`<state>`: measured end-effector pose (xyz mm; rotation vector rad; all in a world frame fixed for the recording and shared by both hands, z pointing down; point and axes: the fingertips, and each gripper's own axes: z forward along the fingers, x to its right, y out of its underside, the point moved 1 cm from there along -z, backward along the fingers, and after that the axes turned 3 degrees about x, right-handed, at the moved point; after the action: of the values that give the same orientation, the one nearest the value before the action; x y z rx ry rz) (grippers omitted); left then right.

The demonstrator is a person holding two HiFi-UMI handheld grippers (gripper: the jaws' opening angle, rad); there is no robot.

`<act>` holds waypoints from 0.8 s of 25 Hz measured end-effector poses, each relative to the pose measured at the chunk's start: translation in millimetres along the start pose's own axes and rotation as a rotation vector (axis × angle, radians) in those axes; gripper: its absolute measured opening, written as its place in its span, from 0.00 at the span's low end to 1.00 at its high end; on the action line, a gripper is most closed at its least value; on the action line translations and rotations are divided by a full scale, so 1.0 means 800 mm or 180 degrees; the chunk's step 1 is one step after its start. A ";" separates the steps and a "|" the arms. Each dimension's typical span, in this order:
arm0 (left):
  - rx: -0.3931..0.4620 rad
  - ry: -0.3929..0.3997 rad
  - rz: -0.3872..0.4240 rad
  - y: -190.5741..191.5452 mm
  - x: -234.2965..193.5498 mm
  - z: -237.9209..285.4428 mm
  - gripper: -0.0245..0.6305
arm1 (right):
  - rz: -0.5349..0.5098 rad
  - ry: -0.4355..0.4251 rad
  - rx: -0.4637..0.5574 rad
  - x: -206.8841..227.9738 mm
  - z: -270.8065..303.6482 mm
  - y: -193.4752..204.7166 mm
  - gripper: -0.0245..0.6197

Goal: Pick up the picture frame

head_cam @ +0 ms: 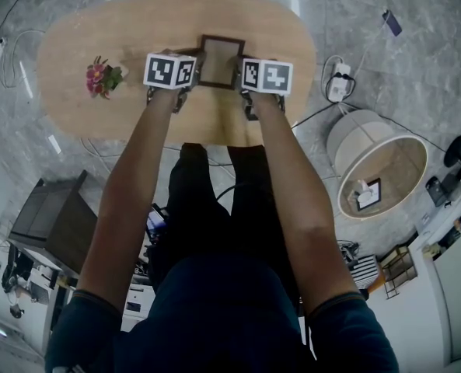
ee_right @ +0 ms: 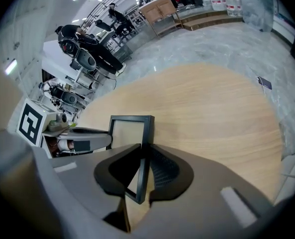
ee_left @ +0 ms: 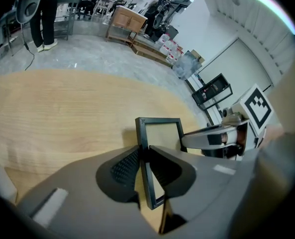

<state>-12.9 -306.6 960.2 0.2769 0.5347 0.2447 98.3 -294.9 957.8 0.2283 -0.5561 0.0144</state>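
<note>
Two grippers: left gripper (ee_left: 143, 151) and right gripper (ee_right: 145, 147), each clamped on the one frame (head_cam: 219, 59), facing each other across it.
Left gripper grip: both jaws pinch the frame's dark left side bar, one jaw on its face, one behind.
Right gripper grip: both jaws pinch the right side bar the same way.
Frame count: one, dark-edged with a pale centre, longer than wide.
Frame place: between the two grippers, over the middle of the table (head_cam: 137, 29), held by its two long sides.
Frame pose: upright in both gripper views; whether its lower edge touches the tabletop cannot be told.
Marker cubes: two, a cube (head_cam: 170, 70) on the left gripper and a cube (head_cam: 267, 76) on the right, just beside the frame on either side.
Cross views: each gripper view shows the other gripper past the frame, one apiece.
Arms: two, bare forearms (head_cam: 129, 177) reaching forward side by side.
Table: one, oval, light wood.
Flowers (head_cam: 102, 78): one small pink bunch on the table, left of the left gripper and apart from it.
Tub (head_cam: 378, 162): one, round and white, on the grey floor (head_cam: 354, 22) to the right of the table, with a small dark-edged square inside.
</note>
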 end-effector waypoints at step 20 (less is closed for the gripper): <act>0.0814 0.0045 0.0509 -0.142 0.080 -0.199 0.12 | -0.0436 -0.0020 0.0990 -0.143 -0.183 -0.115 0.14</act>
<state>-25.9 -362.7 762.7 0.5679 0.5587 0.3339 84.5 -347.5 757.9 0.5692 -0.5420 -0.0331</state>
